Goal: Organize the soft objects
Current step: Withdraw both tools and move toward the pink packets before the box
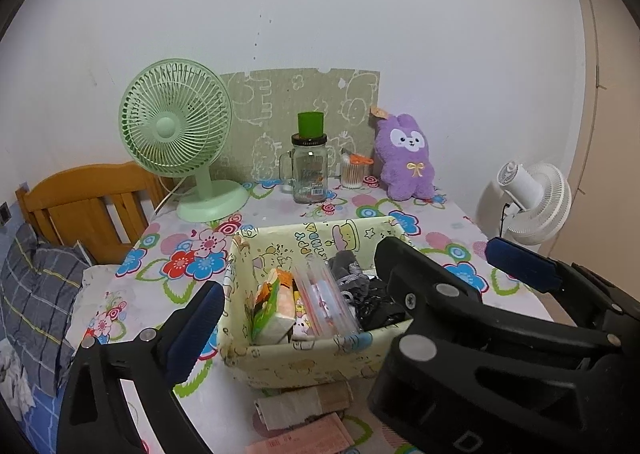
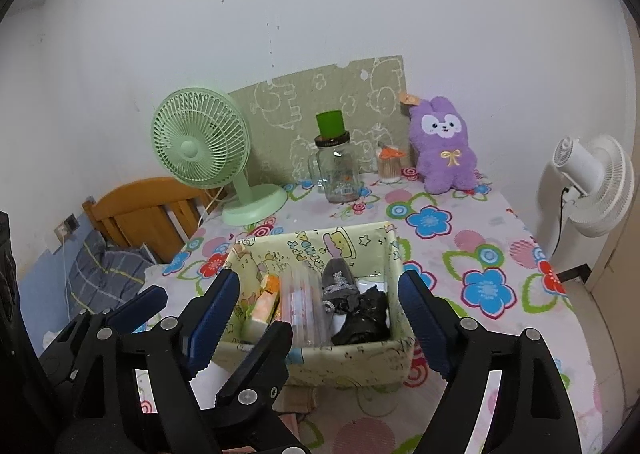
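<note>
A pale yellow cartoon-print fabric basket [image 1: 304,358] [image 2: 352,358] sits on the floral tablecloth. Inside lie a grey sock [image 1: 350,274] [image 2: 340,282], a black cloth [image 1: 380,306] [image 2: 364,318], a clear plastic pouch [image 1: 324,302] and an orange-green tissue pack [image 1: 272,306]. A purple plush bunny [image 1: 406,158] [image 2: 444,146] leans against the back wall. My right gripper [image 2: 318,278] hangs open just before the basket, nothing between its blue pads. My left gripper [image 1: 316,294] is open and empty too; the right gripper's black finger [image 1: 408,278] covers much of its right side.
At the back stand a green desk fan [image 1: 176,122], a glass mug jar [image 1: 309,170] with a green cup on top, and a cotton-swab tub [image 1: 354,172]. A white fan [image 1: 536,206] stands off the table's right edge. A wooden headboard [image 1: 88,202] and bed lie left. Papers [image 1: 304,406] lie before the basket.
</note>
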`<state>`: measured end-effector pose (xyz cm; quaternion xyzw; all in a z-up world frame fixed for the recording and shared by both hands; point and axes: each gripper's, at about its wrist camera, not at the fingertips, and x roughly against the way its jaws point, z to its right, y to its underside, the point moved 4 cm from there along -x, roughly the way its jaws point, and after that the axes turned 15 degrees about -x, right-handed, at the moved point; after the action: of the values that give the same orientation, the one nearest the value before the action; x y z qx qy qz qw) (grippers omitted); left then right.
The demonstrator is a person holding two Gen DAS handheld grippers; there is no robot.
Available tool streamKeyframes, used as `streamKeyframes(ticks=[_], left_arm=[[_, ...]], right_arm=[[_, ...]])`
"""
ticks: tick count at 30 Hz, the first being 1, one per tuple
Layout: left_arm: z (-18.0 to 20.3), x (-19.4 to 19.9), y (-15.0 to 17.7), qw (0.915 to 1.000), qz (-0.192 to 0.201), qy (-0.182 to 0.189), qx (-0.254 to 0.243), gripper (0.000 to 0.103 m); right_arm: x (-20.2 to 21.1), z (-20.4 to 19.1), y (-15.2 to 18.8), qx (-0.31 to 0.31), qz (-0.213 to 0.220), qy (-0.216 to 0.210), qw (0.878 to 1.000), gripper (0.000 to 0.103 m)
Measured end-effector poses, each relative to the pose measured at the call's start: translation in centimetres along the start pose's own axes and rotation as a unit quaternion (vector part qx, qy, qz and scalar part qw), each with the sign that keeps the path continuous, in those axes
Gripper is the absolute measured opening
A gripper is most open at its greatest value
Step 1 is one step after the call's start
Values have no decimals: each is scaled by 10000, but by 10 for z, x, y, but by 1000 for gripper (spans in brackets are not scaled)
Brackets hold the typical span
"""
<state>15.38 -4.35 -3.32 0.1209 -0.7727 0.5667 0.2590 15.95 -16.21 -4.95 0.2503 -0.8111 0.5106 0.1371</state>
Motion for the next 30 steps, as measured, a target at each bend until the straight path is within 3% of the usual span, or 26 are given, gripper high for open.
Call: streamKeyframes(ticks=[13, 30], left_arm=[[11, 33, 13, 9999, 137, -35, -27, 103], [20, 56, 36, 9998, 191, -1, -14, 103]], right_arm=[[35, 1, 16, 44, 168, 56, 9998, 98], [61, 2, 41, 112, 336, 207, 9992, 99]])
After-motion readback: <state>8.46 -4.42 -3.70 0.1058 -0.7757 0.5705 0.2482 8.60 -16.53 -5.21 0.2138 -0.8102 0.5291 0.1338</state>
